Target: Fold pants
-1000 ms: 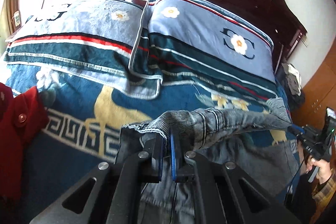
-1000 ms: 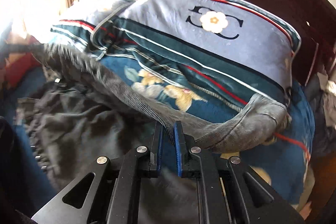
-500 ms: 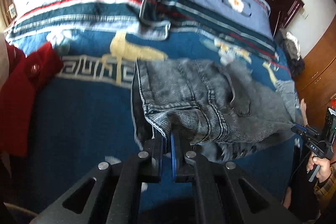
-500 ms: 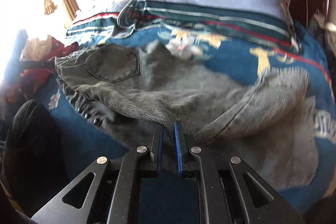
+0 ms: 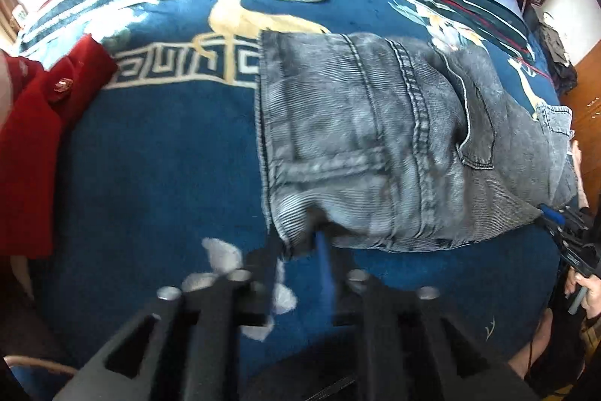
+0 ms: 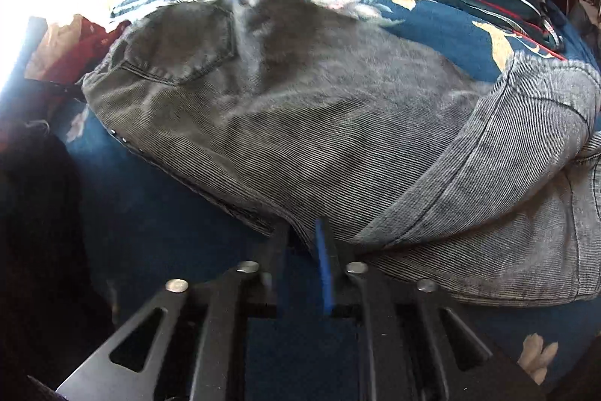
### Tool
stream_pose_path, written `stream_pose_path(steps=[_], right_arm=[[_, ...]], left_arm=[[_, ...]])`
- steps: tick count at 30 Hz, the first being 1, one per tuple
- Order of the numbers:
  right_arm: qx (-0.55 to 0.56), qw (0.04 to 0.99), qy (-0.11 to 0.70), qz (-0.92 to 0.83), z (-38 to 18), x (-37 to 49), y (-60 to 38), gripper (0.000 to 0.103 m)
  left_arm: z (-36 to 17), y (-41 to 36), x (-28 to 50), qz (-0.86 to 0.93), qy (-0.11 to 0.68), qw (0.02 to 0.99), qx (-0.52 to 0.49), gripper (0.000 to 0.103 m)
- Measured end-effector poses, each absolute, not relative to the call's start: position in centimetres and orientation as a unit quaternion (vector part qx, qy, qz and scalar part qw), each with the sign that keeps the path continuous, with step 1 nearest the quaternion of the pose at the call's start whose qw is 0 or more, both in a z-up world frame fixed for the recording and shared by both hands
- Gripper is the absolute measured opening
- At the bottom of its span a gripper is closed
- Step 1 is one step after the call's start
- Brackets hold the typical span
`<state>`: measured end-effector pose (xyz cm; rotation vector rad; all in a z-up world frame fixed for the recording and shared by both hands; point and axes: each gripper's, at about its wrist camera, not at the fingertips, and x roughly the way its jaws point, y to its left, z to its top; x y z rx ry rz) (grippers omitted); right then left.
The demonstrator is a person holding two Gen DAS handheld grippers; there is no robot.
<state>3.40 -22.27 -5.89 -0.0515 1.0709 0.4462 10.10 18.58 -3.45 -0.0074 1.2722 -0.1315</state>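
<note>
As both jaws open, the folded grey jeans' (image 5: 375, 145) near edge is seen between the left gripper's (image 5: 296, 250) and right gripper's (image 6: 302, 239) narrowly parted fingers, with bare blue blanket (image 5: 157, 175) beside them.

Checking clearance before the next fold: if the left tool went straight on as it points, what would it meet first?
Probably the near edge of the grey pants, lying between the opening left tool; depth is unclear.

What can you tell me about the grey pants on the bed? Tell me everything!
The grey ribbed denim pants look faded, with stitched seams, a back pocket and a hemmed edge. They lie folded over on the blue patterned blanket, fairly flat but rumpled. The left gripper and the right gripper each straddle the near edge of the fabric, and their jaws are opening, letting go.
</note>
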Motion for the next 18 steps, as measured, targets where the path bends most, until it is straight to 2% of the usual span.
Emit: stream_pose_path(steps=[1,2,5,9,14,18], right_arm=[[-0.015,0.837,0.504,0.214,-5.5,3.2,-22.4,0.040],[-0.012,0.841,0.498,0.213,-5.0,2.9,-22.5,0.047],[-0.007,0.855,0.471,0.215,-2.9,2.0,-23.4,0.047],[0.028,0.885,0.431,0.175,0.5,1.8,-27.3,0.057],[0.074,0.900,0.420,0.092,2.1,3.8,-35.3,0.057],[0.092,0.895,0.436,0.031,1.7,7.0,-42.3,0.057]], left_arm=[[-3.0,18.7,9.8,-0.050,0.593,0.803,0.005,0.051],[-2.7,18.8,9.6,-0.042,0.590,0.806,0.011,0.056],[-0.6,19.0,8.4,-0.038,0.576,0.817,0.015,0.056],[2.6,17.4,7.7,-0.057,0.542,0.839,0.003,0.056],[4.4,10.5,9.0,-0.133,0.526,0.840,0.013,0.056],[3.4,2.0,10.7,-0.225,0.533,0.816,0.008,0.056]])
